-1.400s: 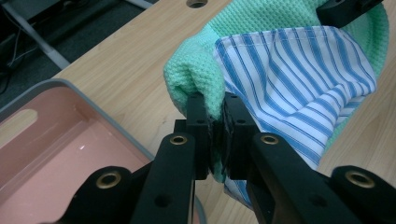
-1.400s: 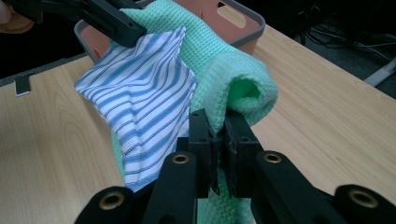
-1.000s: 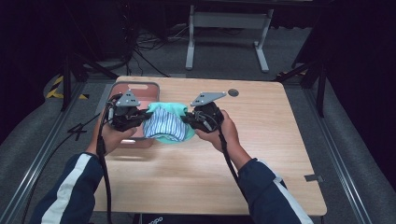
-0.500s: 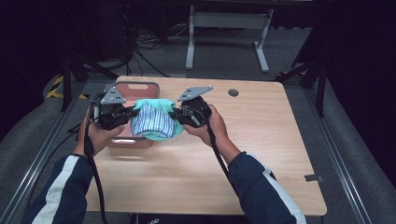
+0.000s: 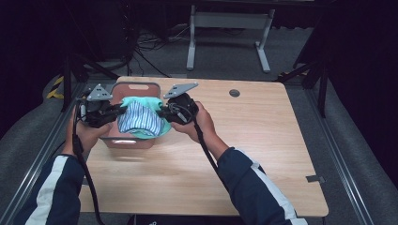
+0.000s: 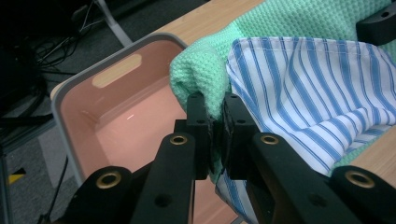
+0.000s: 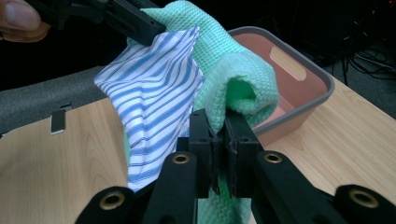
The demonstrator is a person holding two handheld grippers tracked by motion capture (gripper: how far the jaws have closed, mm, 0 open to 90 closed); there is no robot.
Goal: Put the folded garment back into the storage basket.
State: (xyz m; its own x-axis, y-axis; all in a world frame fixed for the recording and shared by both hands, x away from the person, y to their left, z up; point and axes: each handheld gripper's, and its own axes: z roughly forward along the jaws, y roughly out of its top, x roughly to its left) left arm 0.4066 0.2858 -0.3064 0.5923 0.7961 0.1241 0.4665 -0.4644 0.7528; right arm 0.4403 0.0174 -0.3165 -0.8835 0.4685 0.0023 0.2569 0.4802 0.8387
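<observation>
Green cloth: a mint waffle-knit cloth (image 5: 151, 131) was folded together with a blue-and-white striped cloth (image 5: 139, 118); both hung as one bundle between the two grippers, over the open bin, near the worktop's far left corner
Striped cloth: lay on the person's side of the bundle in the high view; its stripes faced both gripper cameras (image 6: 322, 88) (image 7: 154, 98)
Bin: a pink plastic bin (image 5: 126, 142) with a grey rim and a handle slot stood at the worktop's far left corner, beside the left edge; its inside (image 6: 121, 116) looked bare where visible
Left gripper: the left gripper (image 6: 214, 122) had its jaws closed narrow on the bundle's left end; the green cloth's edge was pinched between the pads; held by the left hand (image 5: 87, 136)
Right gripper: the right gripper (image 7: 218, 135) was clamped narrow on the bundle's right end, with green cloth (image 7: 238, 84) bulging above the pads; held by the right hand (image 5: 202, 123)
Worktop: light wood (image 5: 263, 140); bare across its right half
</observation>
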